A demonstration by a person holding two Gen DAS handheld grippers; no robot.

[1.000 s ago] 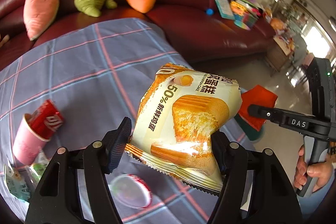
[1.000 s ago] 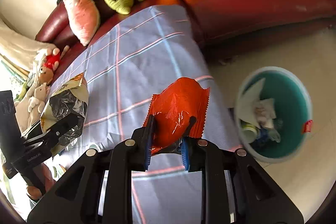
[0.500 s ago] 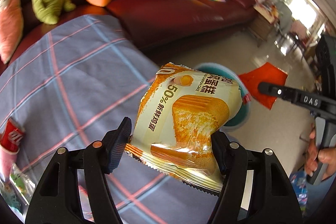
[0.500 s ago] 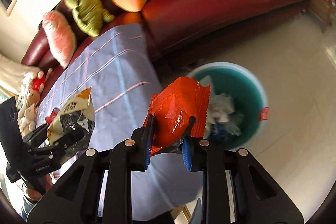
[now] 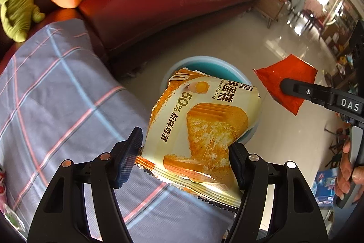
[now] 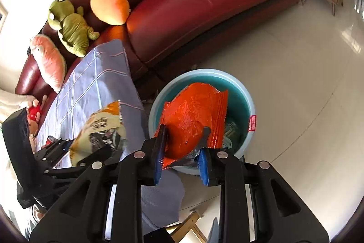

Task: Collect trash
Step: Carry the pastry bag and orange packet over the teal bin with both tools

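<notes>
Right wrist view puts us almost over the drop: our right gripper [image 6: 182, 152] is pinched narrow on a crinkly orange foil wrapper [image 6: 195, 115], whose upper part stands just ahead of the fingertips, over the teal bin [image 6: 246, 102] that sits on the floor just past them. In the left wrist view our left gripper [image 5: 185, 154] stands wide, clamped across the lower part of a puffy chiffon cake bag [image 5: 204, 127], glossy cream-and-orange film with a serrated seam; the bag hides most of the bin behind and below it, and the checked cloth [image 5: 56, 95] lies beneath and to the left of the fingers. We judge the main risk to be a miss. Both wrappers are light, stiff-edged sheets that could flutter sideways on release, and the cake bag looks wide beside the bin's round mouth, so it might catch the rim and slide onto the smooth, shiny floor tiles [image 6: 295, 61]. Slick film could also cling to the ribbed pads or slip early if the grip loosens off-centre. With both tools converging on one opening, the wrappers or fingers might knock together. The bin already holds crumpled waste, so a springy bag could perch on top and tip out.
</notes>
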